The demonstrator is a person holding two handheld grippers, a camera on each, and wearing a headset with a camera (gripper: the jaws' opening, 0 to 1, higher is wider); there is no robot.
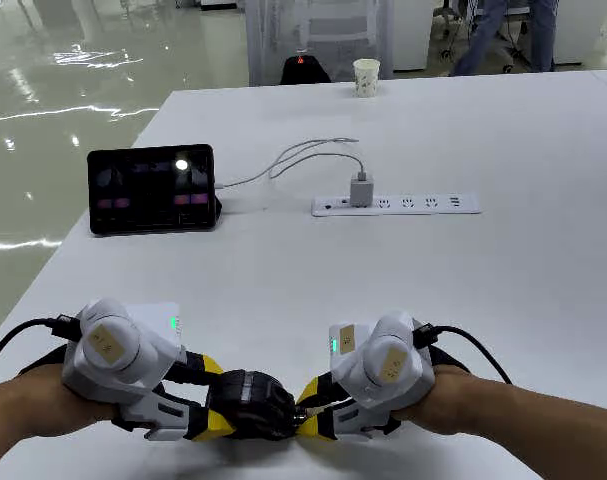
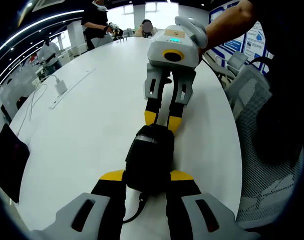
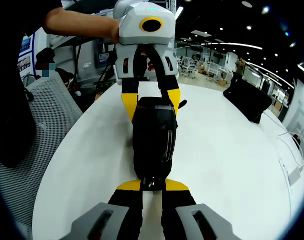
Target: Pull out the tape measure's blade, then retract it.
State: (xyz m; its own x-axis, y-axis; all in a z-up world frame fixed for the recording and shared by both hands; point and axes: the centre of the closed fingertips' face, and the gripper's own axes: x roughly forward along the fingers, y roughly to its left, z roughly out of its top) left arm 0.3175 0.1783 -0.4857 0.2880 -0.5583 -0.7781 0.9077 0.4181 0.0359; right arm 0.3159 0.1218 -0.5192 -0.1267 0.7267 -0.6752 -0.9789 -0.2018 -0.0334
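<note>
Between the tongs lies a black rounded tape measure [image 1: 251, 403]. The left tongs [image 1: 215, 398], part-open, clamp its case; the right tongs [image 1: 308, 407], nearly closed, pinch its end.

The left gripper [image 1: 214, 398] and right gripper [image 1: 308, 407] are white, yellow-tipped, with black cables [image 1: 18, 330].

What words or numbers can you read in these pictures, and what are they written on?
No text reads clearly anywhere.
On the paper cup: a printed pattern, too small to read.
On the tablet: screen icons, blurred.
On the left gripper and the right gripper: a tan sticker each, marks too small.
On the wall boards: blurred.
On the tape measure: no label legible.
</note>
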